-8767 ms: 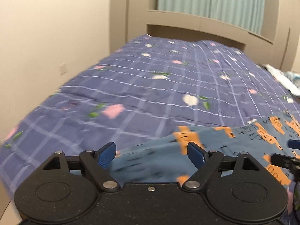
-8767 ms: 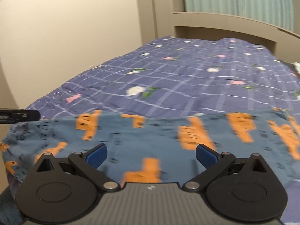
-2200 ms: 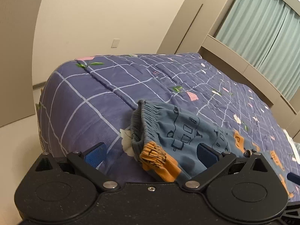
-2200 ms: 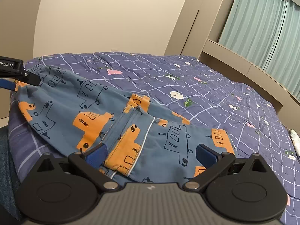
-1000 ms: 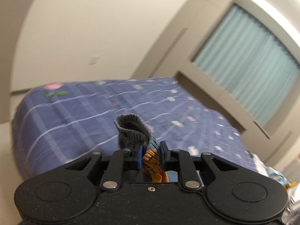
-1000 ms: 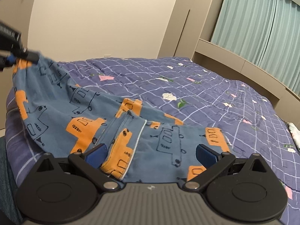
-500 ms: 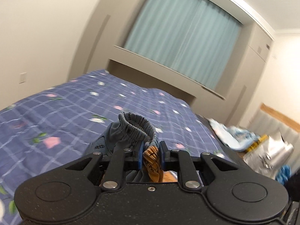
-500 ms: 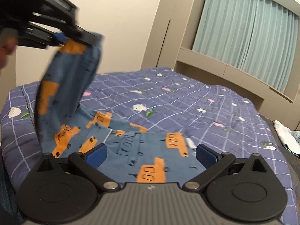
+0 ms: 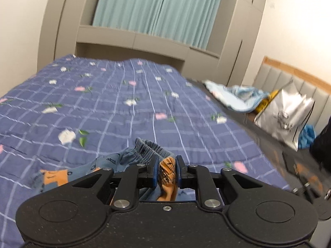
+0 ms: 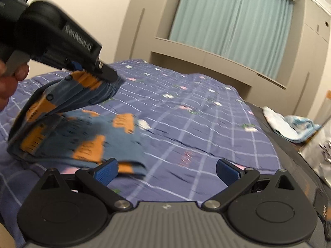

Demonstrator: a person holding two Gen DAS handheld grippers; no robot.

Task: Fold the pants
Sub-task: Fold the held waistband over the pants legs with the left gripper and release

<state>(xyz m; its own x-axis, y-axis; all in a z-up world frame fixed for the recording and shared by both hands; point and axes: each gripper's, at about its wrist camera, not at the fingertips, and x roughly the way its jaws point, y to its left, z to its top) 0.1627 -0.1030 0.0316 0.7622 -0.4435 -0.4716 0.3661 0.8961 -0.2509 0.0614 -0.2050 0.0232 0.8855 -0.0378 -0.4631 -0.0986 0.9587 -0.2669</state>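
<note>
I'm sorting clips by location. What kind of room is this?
Most likely a bedroom: a wide bed under a purple checked floral quilt, teal curtains above a beige built-in ledge, and a grey padded headboard at the right.

Right gripper (image 10: 166,170) at bottom of frame, blue pads spread wide apart, nothing between them. Left gripper (image 10: 103,73) in upper left of frame, clamped on gathered waistband of pants (image 10: 82,136). Pants blue with orange print, upper layer lifted and doubled over lower layer lying on bedspread (image 10: 206,124) at left centre. Bedspread purple, white grid, small flowers. Teal curtain (image 10: 233,26) at top. Pale blue cloth (image 10: 289,126) at right edge.
</note>
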